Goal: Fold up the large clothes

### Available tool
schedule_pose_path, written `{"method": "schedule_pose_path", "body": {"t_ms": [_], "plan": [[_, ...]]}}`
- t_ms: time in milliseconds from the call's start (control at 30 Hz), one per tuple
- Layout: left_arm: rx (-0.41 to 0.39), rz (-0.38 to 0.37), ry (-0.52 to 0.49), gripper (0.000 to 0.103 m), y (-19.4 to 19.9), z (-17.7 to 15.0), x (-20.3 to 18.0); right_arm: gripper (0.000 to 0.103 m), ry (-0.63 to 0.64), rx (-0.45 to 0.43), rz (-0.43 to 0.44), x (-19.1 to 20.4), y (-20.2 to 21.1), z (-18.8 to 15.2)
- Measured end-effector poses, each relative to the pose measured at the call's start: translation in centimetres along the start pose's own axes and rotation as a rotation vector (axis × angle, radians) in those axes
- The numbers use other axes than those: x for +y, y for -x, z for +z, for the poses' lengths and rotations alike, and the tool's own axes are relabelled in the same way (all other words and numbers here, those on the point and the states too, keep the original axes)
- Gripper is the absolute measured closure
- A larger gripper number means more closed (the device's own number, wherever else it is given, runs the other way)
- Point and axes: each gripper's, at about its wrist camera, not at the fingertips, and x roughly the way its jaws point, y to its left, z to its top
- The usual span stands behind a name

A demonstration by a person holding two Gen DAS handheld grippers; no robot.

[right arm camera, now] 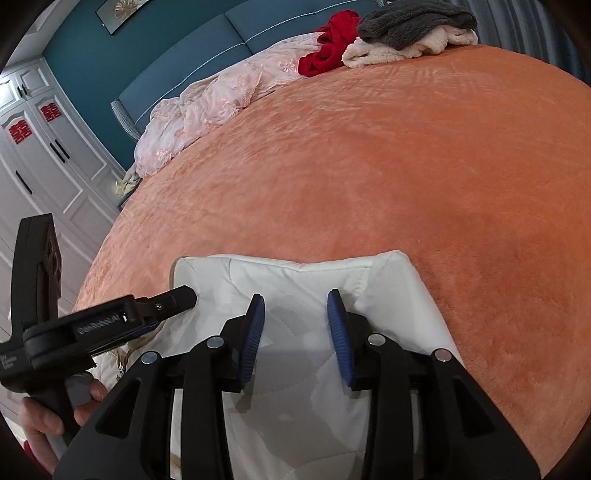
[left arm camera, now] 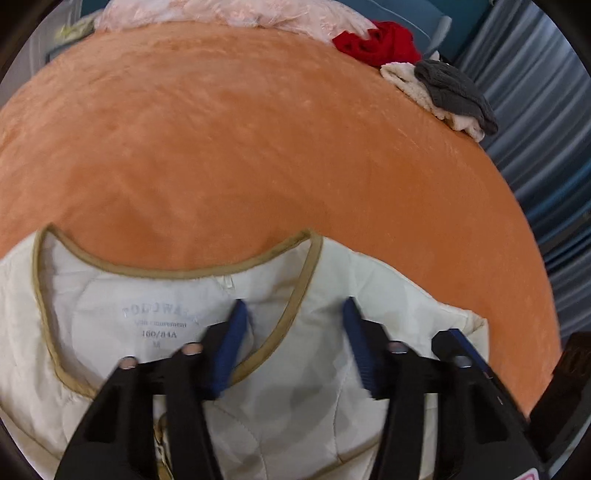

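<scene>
A cream quilted garment (left arm camera: 314, 369) with tan trim lies on the orange bedspread (left arm camera: 258, 147), its neckline and size label facing up. My left gripper (left arm camera: 295, 306) hangs over the neckline's right side, blue pads apart, with the cloth under them. In the right wrist view the left gripper (right arm camera: 184, 293) comes in from the left, its tip at the edge of the folded garment (right arm camera: 295, 280), with a hand on its handle. My right gripper (right arm camera: 295, 299) stands over the folded cream cloth, pads apart and nothing pinched between them.
Far across the bed lie a pink lace cover (right arm camera: 207, 110), a red garment (right arm camera: 332, 40) and a grey and cream pile (right arm camera: 410, 29). A blue headboard (right arm camera: 207, 48) and white wardrobe (right arm camera: 40, 155) stand behind. Blue curtains (left arm camera: 535, 110) hang past the bed's right edge.
</scene>
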Motion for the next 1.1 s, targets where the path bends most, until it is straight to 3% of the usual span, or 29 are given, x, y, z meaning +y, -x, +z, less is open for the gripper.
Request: {"method": "schedule_pose_path", "body": {"t_ms": [33,167,333,567,633,733,767,800,867,1000,1100], "plan": [[0.006,-0.011,-0.015,0.101,-0.1,-0.2,-0.4,0.068,0.001,0.002,-0.002,0.0,-0.1,0.1],[-0.057,0.042,-0.056,0.102,1.2,-0.4,-1.3,0.069,0.010,0.004,-0.023,0.5,0.7,1.0],[-0.072,0.074,-0.069,0.102,0.8,-0.8,-1.3,0.089,0.008,0.064,-0.108,0.1,-0.8,1.0],[-0.090,0.125,-0.073,0.098,-0.3,-2.0,-1.2,0.090,0.089,0.052,-0.180,1.1,-1.7,0.4],[-0.116,0.144,-0.073,0.091,0.8,-2.2,-1.2,0.089,0.078,0.041,-0.159,1.0,-1.3,0.4],[-0.142,0.080,-0.053,0.091,4.0,-2.9,0.2,0.083,0.063,0.012,-0.106,1.3,1.0,1.1],[-0.153,0.063,-0.063,0.087,5.6,-3.2,1.3,0.083,0.074,-0.008,-0.085,1.8,1.7,1.2],[-0.162,0.066,-0.072,0.073,6.5,-3.5,2.1,0.077,0.093,-0.026,-0.059,2.6,2.6,1.2],[-0.191,0.103,-0.076,0.062,8.4,-3.9,4.3,0.072,0.150,-0.019,0.012,5.0,3.2,1.1],[-0.141,0.145,-0.060,0.069,9.4,-4.2,9.1,0.075,0.283,0.118,0.145,10.9,1.0,-0.6],[-0.064,0.146,-0.111,0.075,8.3,-5.0,10.2,0.081,0.423,0.282,0.171,14.9,-2.5,-3.4]]}}
